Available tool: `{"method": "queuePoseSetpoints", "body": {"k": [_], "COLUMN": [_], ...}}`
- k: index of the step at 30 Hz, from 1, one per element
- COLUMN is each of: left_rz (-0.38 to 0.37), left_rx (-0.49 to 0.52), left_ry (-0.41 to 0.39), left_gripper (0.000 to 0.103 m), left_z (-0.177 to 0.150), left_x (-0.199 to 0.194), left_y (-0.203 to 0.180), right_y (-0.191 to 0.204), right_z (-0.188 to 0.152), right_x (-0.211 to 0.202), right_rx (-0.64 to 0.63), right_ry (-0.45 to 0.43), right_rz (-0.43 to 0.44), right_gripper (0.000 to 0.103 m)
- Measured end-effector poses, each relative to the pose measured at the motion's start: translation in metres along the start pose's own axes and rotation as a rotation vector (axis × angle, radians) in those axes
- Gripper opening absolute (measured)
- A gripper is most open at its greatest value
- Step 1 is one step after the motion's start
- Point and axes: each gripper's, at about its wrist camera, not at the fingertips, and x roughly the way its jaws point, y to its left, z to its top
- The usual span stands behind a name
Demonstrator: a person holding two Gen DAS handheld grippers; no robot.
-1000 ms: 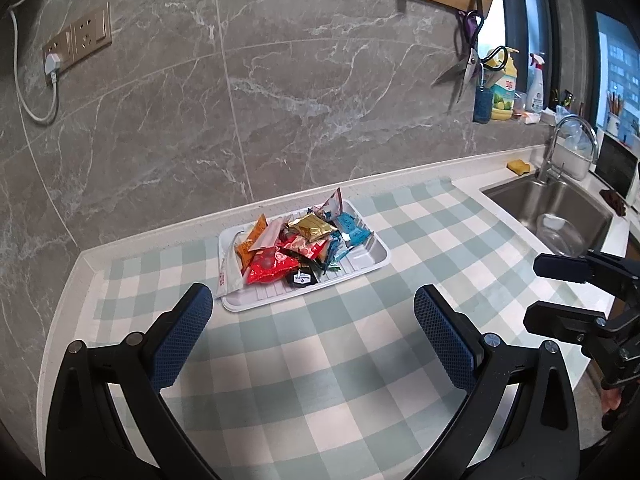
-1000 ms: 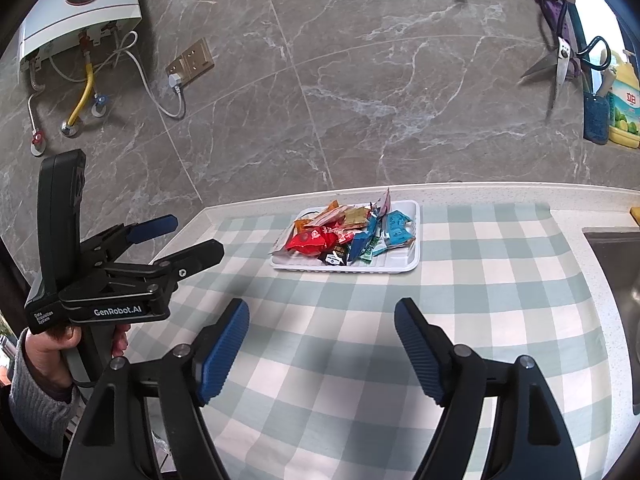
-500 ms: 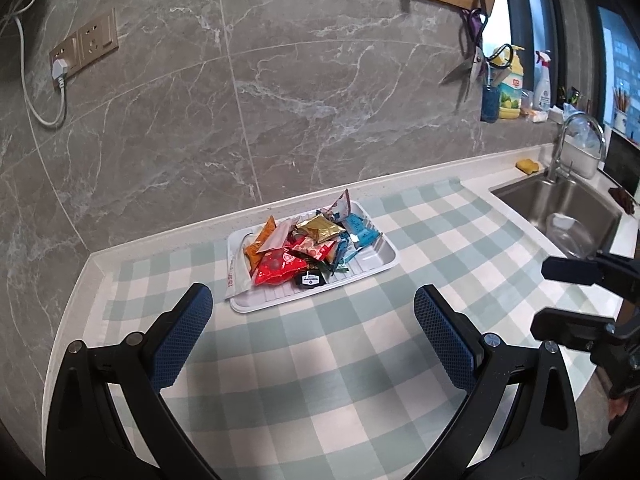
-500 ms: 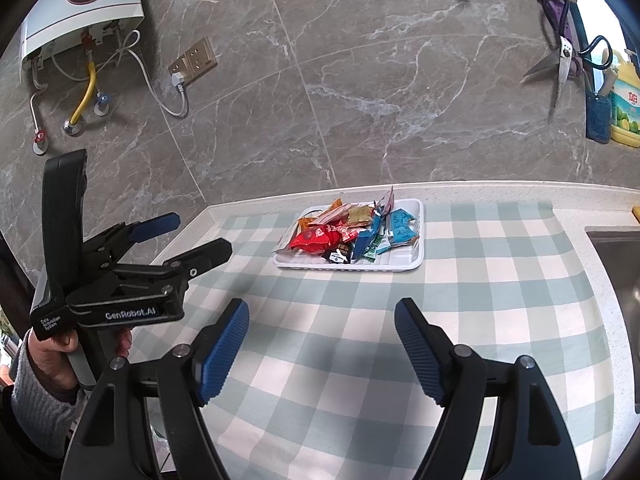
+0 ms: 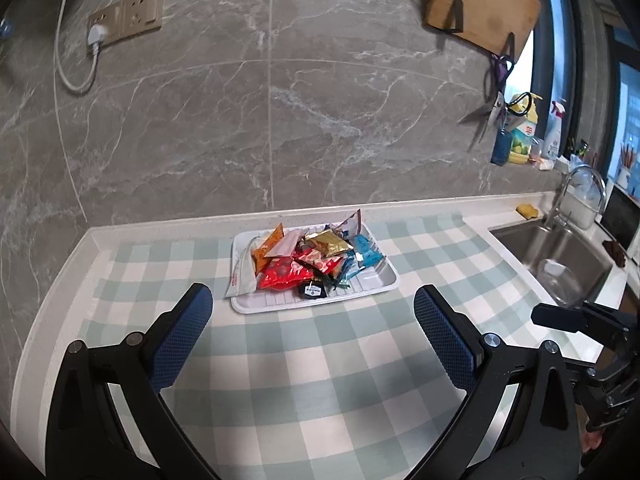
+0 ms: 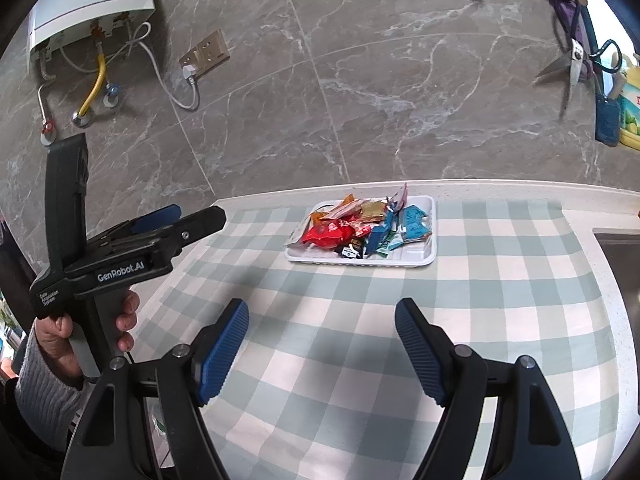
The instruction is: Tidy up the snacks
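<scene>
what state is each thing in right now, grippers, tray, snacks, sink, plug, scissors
left gripper: open, empty, above the checked cloth
right gripper: open, empty
white tray: flat on the cloth, heaped with packets
snack packets: piled loose, unsorted, all in the tray
sink: tap not running, a clear bowl inside
wall plug: plugged into the socket
scissors: hanging on the wall, blades apart

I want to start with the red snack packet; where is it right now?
The red snack packet lies in the white tray, front-left of the pile, beside a small black packet, ahead of both open grippers.
</scene>
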Motion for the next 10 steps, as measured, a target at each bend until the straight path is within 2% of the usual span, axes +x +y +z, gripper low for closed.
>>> {"method": "queuePoseSetpoints", "body": {"k": [3,5,7,10], "left_rz": [-0.015,-0.003,0.042,0.056], "left_rx": [-0.01,-0.006,-0.01,-0.011], "left_ry": [0.027,0.042,0.038,0.055], "left_gripper": [0.102,0.102,0.102,0.102], "left_z": [-0.003,-0.005,-0.006,-0.006], "left_x": [-0.002,-0.002,-0.004,-0.002], "left_y": [0.006,0.007,0.01,0.013], "right_y": [0.004,0.006,0.009,0.011], "right_z": [-0.002,-0.003,-0.003,-0.004], "right_x": [0.002,0.003,0.004,0.004], "right_rx": [-0.001,-0.003,-0.002,-0.006], "right_ry": [0.003,0.008,0.012,0.012], "right_rz": [0.008,0.011,0.013,0.014], "right_gripper": [0.078,0.078,0.078,0.078]}}
